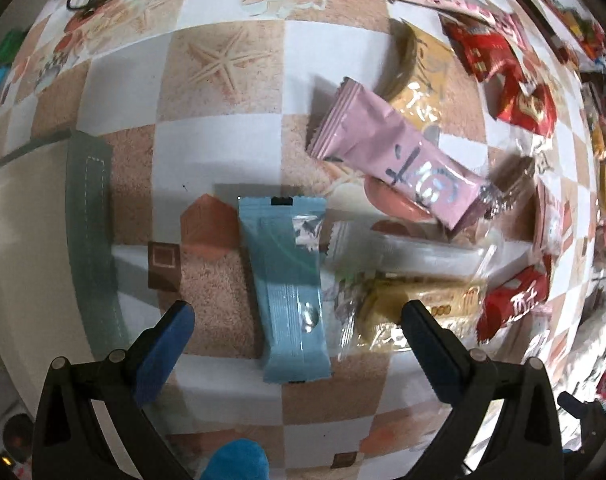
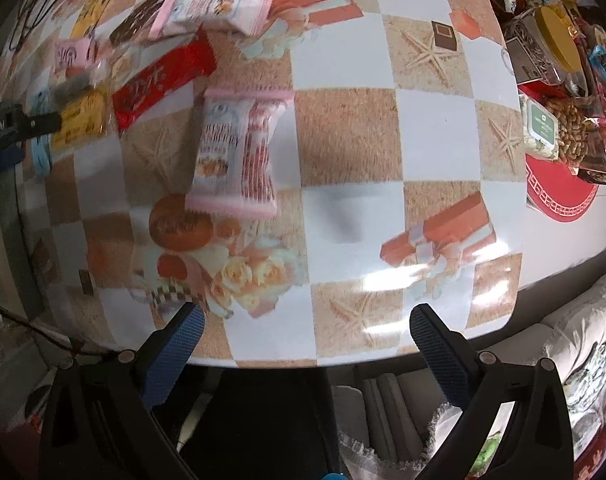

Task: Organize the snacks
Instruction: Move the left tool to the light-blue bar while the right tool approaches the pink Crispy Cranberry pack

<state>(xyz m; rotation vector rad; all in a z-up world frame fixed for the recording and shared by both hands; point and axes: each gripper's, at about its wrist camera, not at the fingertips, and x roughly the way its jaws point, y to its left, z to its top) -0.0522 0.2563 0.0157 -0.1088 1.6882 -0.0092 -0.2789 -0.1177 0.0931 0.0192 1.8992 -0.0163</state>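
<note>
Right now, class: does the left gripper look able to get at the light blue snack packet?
Probably yes. The left gripper is open with the light blue packet lying flat between its fingers, nothing on top. The clear-wrapped biscuit crowds its right side.

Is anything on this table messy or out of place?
Yes. The snacks lie jumbled: a pink packet sits askew, overlapping other wrappers, beside a blue packet and a clear-wrapped biscuit. Nothing looks spilled or torn. Both the left claw and the right claw are open and empty.

Left hand-held gripper [image 1: 299, 310], right hand-held gripper [image 2: 307, 312]: black frames, blue textured pads, silver screws
</note>
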